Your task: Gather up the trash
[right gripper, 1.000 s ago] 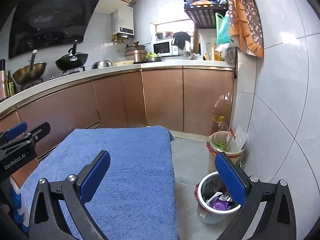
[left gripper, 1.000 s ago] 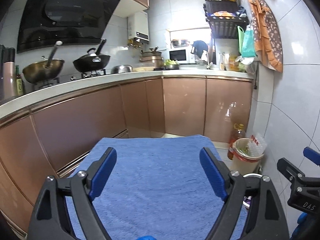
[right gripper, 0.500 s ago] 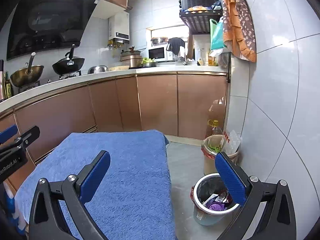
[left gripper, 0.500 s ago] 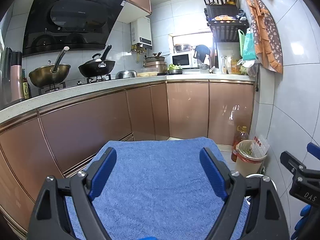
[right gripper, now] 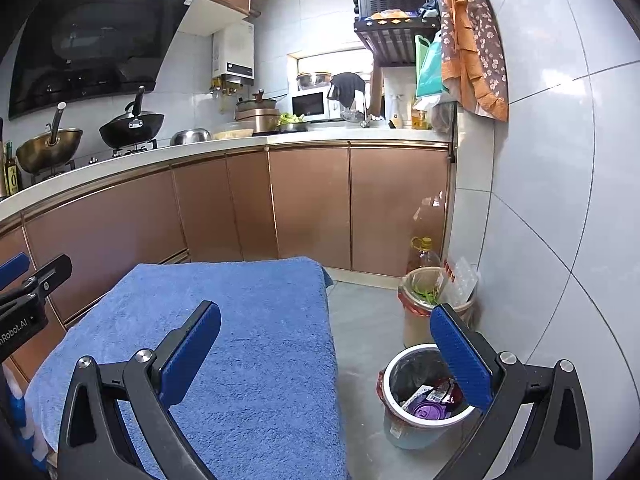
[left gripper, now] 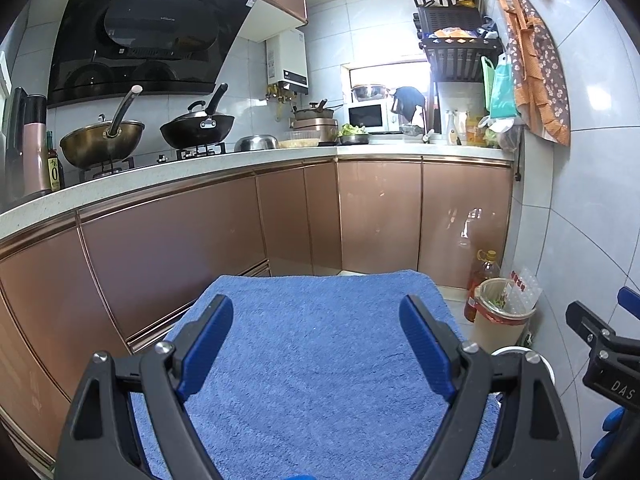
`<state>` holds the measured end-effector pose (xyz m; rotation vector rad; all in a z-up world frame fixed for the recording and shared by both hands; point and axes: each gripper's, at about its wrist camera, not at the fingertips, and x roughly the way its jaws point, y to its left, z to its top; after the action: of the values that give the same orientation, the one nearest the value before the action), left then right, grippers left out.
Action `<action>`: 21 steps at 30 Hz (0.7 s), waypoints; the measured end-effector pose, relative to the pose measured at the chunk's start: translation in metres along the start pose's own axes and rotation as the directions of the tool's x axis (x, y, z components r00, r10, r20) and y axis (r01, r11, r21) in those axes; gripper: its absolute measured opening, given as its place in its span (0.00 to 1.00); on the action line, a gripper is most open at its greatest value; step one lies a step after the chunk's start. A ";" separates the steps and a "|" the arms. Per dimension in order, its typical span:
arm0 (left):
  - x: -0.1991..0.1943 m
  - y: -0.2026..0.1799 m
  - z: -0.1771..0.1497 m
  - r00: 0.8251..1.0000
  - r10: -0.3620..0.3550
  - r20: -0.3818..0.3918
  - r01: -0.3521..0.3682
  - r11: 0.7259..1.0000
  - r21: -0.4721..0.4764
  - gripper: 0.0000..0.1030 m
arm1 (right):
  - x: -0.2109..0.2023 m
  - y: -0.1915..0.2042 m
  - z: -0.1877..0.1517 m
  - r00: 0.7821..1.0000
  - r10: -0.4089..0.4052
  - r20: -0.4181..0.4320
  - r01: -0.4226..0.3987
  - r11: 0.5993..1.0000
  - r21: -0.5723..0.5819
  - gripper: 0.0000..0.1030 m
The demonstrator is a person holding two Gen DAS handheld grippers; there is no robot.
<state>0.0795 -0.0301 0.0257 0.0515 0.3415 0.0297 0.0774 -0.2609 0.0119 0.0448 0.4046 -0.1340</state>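
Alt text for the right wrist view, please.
The right claw hangs open and empty over a blue towel, with a trash-filled bin on the floor to its right. Copper kitchen cabinets stand behind.

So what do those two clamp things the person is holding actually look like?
Each is a black plastic frame with triangular cut-outs and silver pivot bolts, ending in two flat fingers faced with ribbed blue pads. That goes for the left gripper and the right gripper. White lettering marks their sides, only partly readable. Blue gloves show at the frame edges.
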 end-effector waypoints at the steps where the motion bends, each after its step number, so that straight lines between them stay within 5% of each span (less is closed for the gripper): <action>1: 0.000 0.000 0.000 1.000 0.001 0.000 -0.001 1.000 0.001 0.82 | 0.000 0.000 0.000 1.000 -0.001 0.001 0.001 1.000 0.000 1.00; 21: -0.001 0.004 -0.002 1.000 0.001 0.007 -0.001 1.000 0.006 0.83 | -0.004 0.001 0.001 1.000 -0.006 0.017 0.006 1.000 -0.002 1.00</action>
<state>0.0778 -0.0262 0.0244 0.0574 0.3347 0.0291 0.0743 -0.2590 0.0148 0.0405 0.3874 -0.1400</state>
